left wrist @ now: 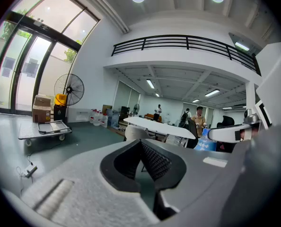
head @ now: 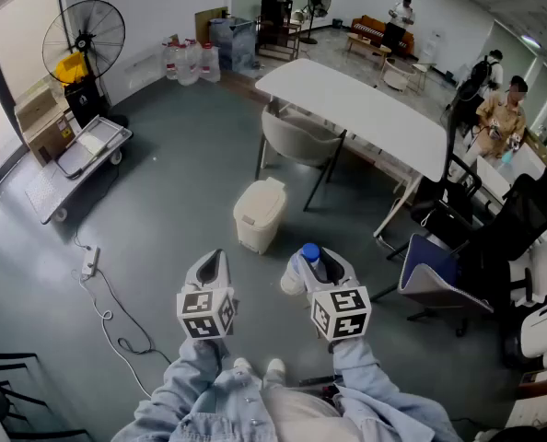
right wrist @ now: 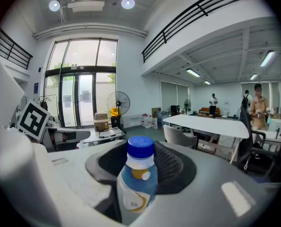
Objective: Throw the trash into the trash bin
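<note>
Head view: the beige trash bin (head: 260,214) sits on the grey floor (head: 163,219). Just short of it, the right gripper (head: 318,267) carries a blue-capped bottle (head: 310,254), with the left gripper (head: 209,267) alongside. Left gripper view: jaws together, nothing between. Right gripper view: jaws clamped on the upright bottle.

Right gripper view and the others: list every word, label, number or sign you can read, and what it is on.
No text is readable.
Label on the bottle: print too blurred to read.
The marker cubes: black-and-white patterns, no words.
The cardboard boxes: nothing legible.
</note>
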{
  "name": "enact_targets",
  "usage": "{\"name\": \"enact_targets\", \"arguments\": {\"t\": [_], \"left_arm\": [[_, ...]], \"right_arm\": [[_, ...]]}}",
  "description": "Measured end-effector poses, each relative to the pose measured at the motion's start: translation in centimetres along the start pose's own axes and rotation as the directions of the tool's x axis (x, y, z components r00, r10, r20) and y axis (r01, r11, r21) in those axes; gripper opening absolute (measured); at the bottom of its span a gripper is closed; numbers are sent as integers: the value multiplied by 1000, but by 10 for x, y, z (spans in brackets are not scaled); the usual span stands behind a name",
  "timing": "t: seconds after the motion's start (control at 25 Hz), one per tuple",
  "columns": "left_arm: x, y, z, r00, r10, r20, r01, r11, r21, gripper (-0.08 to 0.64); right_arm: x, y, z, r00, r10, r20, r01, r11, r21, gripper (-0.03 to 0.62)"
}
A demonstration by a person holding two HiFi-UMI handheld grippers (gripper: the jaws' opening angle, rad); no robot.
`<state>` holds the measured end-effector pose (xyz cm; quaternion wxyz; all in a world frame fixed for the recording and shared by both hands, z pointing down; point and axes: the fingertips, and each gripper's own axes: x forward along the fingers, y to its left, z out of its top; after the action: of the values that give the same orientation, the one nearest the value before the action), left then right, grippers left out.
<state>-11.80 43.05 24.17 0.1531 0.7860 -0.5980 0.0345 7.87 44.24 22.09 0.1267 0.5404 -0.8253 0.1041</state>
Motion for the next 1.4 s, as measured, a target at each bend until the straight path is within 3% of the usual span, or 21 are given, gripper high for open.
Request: {"name": "enact_targets", "arguments": {"t": [0.4,0.72,1.16,1.4], "left_arm": [[2,27,6,1000,-4,-1,4,1000,-7,9],[9,49,6,1000,-5,-8,5,1000,-13,9],[72,46,-6,999,16,-47,-18,999,-27,9],[139,34,16,999,34,-35,-34,999,-10,9]], "right_arm": [[22,19,7,1000,9,4,-10,1000,23,179],[33,21,7,1000,-31,1,31,999,37,179],[79,-33,6,999,-45,-26,46,997,62,179],[128,-84,32,1000,-22,-4,22,999,45,179]]}}
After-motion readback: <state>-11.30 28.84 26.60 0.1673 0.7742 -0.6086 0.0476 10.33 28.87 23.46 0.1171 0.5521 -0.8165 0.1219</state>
